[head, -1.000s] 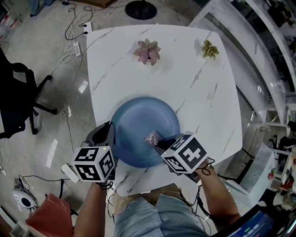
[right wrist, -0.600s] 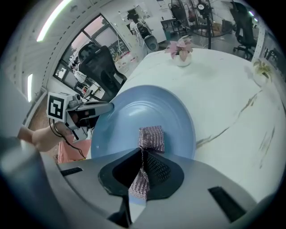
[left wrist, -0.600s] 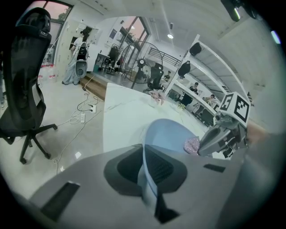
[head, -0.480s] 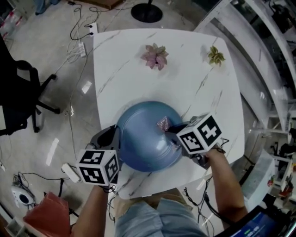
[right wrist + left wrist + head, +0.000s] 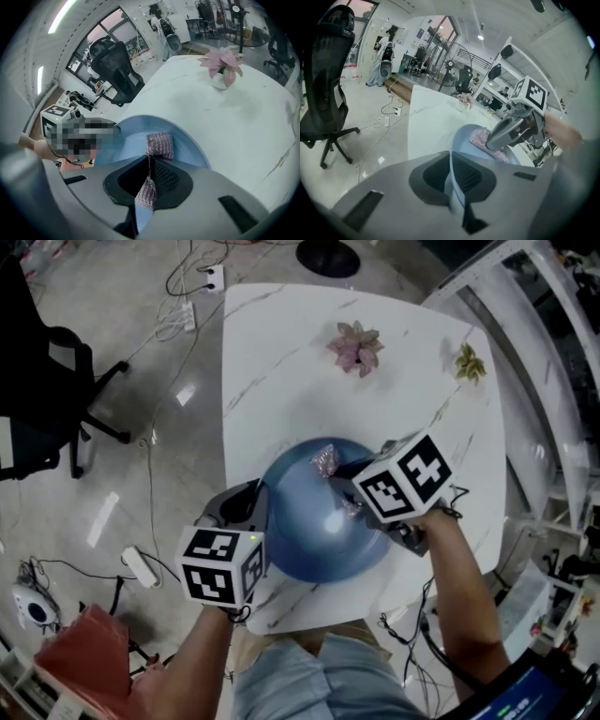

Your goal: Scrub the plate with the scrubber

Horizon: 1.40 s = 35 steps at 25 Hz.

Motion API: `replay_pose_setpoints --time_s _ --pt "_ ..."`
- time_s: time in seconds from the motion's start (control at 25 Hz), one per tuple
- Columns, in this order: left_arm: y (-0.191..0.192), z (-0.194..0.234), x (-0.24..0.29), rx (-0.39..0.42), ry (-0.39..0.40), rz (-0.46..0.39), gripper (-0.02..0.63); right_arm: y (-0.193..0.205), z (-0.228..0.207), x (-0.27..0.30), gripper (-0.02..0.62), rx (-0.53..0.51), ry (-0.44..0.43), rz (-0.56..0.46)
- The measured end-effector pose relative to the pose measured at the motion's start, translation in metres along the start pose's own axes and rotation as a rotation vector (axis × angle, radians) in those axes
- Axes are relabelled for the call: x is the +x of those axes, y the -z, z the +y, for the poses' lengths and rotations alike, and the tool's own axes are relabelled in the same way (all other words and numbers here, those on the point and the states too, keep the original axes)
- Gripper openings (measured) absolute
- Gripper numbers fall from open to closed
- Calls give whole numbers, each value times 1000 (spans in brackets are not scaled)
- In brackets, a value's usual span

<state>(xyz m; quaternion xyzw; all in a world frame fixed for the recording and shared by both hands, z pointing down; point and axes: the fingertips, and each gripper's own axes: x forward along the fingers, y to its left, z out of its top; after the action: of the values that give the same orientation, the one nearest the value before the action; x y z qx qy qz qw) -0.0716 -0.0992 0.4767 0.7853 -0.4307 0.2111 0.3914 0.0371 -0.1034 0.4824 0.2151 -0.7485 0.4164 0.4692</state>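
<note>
I'm working in an open lab-style office rather than a home. My white marble-look worktop (image 5: 281, 371) stands on a polished floor (image 5: 94, 512) strewn with loose cables (image 5: 178, 320) and a power strip (image 5: 210, 279). A black office chair (image 5: 42, 409) sits beside it. White metal racks (image 5: 548, 352) line one side, and tall windows (image 5: 123, 22) run behind more chairs and equipment.

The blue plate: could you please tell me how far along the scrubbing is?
Done: the left gripper is clamped on the plate at its rim, and the right gripper grips the scrubber. In hand: the scrubber looks pressed to the plate's inner surface near its far side. Left: the rest of the surface; no dirt or foam shows, so I cannot tell how clean it is.
</note>
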Motion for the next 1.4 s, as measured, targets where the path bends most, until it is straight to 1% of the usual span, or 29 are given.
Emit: replay_pose_setpoints --time_s 0.16,0.32,0.48,0.64,0.8,1.04,1.24,1.4 --pt "0 0 1 -14 -1 3 14 -10 21 13 40 -63 -29 33" --pt "1 0 1 -24 0 6 15 -11 41 23 40 -117 -46 65" --pt "-2 0 4 -32 4 6 14 -5 60 30 40 -153 -73 83" --pt "-2 0 3 -36 6 2 15 12 89 39 40 -179 -119 95" --pt "-3 0 4 -32 0 2 15 29 109 44 39 -180 -168 97" --pt "-2 2 6 -27 -11 -1 15 52 121 47 38 -174 -197 102" --pt "0 4 2 -24 -14 -4 15 73 124 43 38 -147 -194 104" --pt "1 4 1 -19 -15 -2 15 87 112 34 38 -99 -176 97"
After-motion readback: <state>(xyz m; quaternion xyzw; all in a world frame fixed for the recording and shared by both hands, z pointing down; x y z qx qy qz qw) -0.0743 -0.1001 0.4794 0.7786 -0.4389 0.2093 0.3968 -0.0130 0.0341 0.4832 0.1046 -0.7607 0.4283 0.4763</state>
